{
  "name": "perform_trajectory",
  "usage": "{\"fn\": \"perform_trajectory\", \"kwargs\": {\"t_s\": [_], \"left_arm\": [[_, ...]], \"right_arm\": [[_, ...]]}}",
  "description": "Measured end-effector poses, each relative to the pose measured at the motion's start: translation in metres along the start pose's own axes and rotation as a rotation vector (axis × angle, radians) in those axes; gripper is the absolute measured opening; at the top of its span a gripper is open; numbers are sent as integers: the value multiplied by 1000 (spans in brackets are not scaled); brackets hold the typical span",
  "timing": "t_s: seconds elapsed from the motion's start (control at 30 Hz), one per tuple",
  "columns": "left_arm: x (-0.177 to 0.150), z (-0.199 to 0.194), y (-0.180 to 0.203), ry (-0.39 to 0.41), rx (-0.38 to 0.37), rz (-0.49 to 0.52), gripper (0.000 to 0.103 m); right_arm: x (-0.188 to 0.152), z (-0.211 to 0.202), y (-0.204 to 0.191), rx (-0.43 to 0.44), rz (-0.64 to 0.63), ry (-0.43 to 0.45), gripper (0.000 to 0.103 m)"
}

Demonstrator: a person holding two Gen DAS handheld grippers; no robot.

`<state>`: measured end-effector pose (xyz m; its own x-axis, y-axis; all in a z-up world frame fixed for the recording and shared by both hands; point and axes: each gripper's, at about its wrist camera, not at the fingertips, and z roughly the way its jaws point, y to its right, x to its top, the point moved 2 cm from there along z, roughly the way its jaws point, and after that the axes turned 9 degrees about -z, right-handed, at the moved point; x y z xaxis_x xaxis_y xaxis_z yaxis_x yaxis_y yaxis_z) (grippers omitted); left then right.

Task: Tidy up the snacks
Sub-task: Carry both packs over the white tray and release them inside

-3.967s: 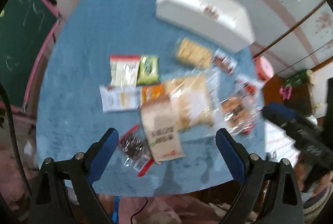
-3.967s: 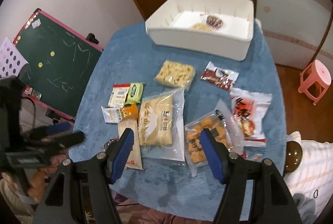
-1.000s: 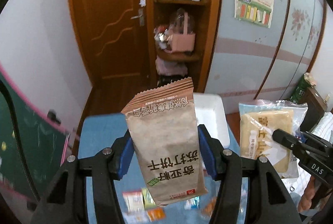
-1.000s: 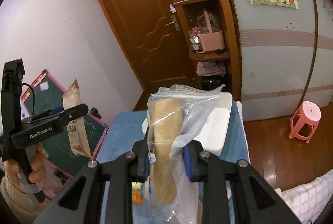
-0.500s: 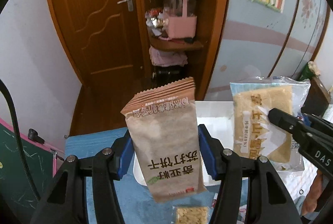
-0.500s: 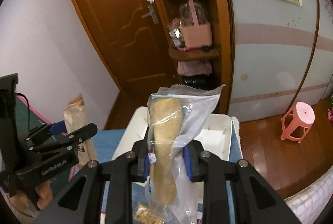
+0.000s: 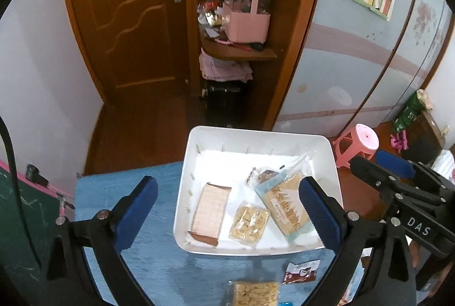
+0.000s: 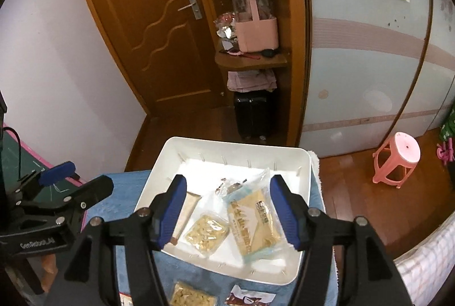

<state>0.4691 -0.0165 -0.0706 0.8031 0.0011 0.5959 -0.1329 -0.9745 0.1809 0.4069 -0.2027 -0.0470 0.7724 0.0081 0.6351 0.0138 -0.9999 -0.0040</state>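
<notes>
Inside white bin (image 7: pixel 330 152): four snack packets (image 7: pixel 211 213).

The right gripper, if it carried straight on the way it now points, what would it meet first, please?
Probably the clear bread packet lying in the white bin. The right gripper, its jaws opening and empty, frames that packet, though depth is hard to judge.
</notes>
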Motion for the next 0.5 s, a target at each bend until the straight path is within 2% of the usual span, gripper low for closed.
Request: {"fn": "perform_trajectory", "kwargs": {"t_s": [0.23,0.5], "left_arm": [[-16,-40,10,38,6,20,99],[-57,-98,21,65,24,43,99]], "right_arm": [[-9,-34,-8,19,-45,31,62],[-35,-99,-12,40,-82,83,62]]}}
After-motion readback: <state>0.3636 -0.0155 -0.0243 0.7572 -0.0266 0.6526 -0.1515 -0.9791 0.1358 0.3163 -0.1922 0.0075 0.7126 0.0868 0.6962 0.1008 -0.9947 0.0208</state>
